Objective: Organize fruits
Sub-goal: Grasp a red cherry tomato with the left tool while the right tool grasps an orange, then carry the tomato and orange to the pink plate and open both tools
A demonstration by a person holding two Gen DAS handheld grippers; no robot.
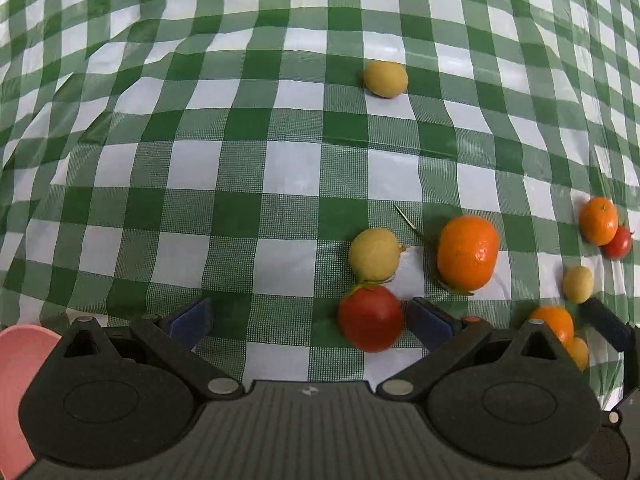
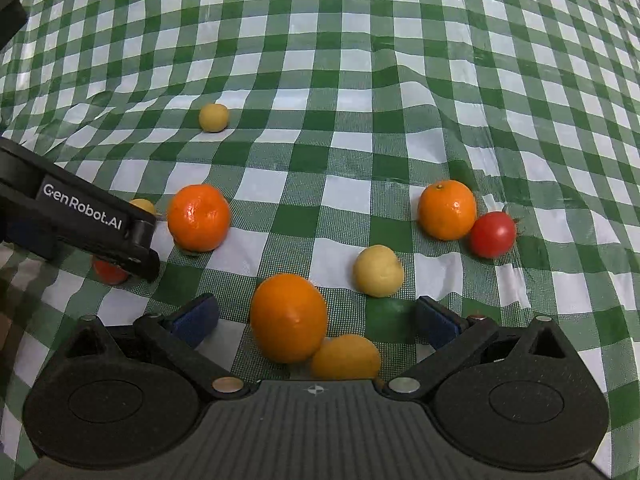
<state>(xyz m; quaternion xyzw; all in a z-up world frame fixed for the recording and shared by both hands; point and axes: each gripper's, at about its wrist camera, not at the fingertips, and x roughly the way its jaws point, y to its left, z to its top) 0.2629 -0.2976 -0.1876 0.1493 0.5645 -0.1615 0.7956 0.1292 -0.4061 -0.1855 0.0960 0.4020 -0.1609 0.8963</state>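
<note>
My left gripper (image 1: pixel 310 316) is open, low over the green checked cloth. A red tomato (image 1: pixel 370 318) lies between its fingers, close to the right pad, with a yellow fruit (image 1: pixel 374 255) just beyond and a mandarin (image 1: pixel 468 253) to the right. My right gripper (image 2: pixel 316 316) is open around a mandarin (image 2: pixel 289 317) and a yellow-orange fruit (image 2: pixel 346 357) that touch each other. A pale yellow fruit (image 2: pixel 378 271) lies just ahead. The left gripper's finger (image 2: pixel 140 240) shows at left in the right wrist view, over the tomato (image 2: pixel 108 273).
A pink bowl (image 1: pixel 16 384) sits at the lower left edge. Farther off lie a yellow fruit (image 1: pixel 385 79), a mandarin (image 2: pixel 447 209) touching a red tomato (image 2: pixel 492 235), and a mandarin (image 2: pixel 199 217). The cloth (image 1: pixel 240 160) is wrinkled.
</note>
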